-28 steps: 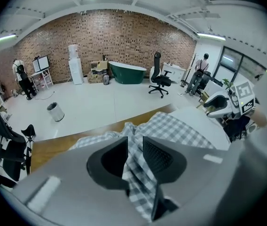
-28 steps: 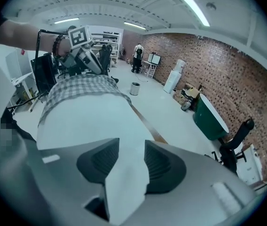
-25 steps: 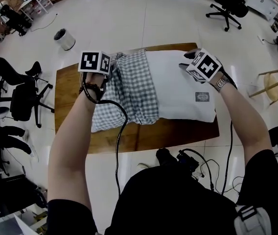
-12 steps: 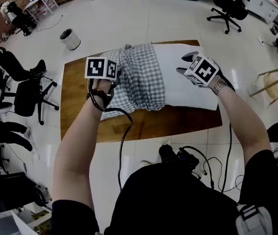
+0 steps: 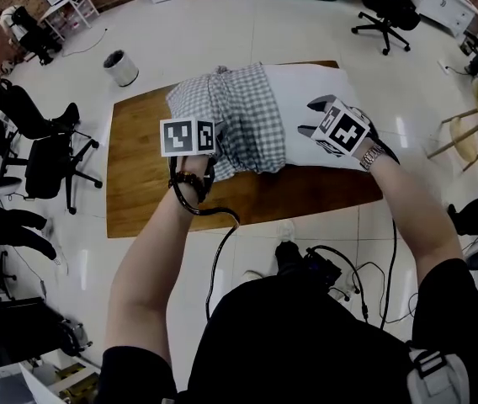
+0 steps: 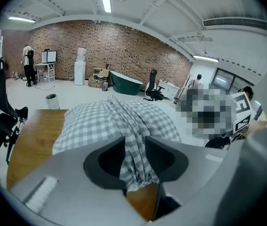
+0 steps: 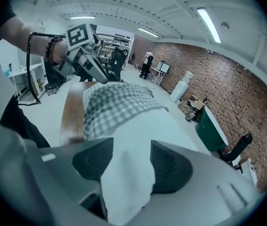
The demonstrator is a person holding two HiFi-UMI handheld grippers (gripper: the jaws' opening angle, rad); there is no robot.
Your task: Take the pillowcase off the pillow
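Grip decides it: the left gripper holds the bunched pillowcase between its jaws, the right gripper the pillow corner, both jaws having just been opening, so we tighten before pulling apart.

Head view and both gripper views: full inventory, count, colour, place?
table: 1, brown wood, centre
pillow: 1, white, on the table, right part bare
pillowcase: 1, grey-white check, bunched over the pillow's left part
bin: 1, pale, floor beyond the table's left corner
office chairs: several, black, around the floor
tub: 1, dark green, far floor
left gripper: 1, grey, jaws on a pillowcase fold, just been opening
right gripper: 1, grey, jaws on the pillow's edge, just been opening
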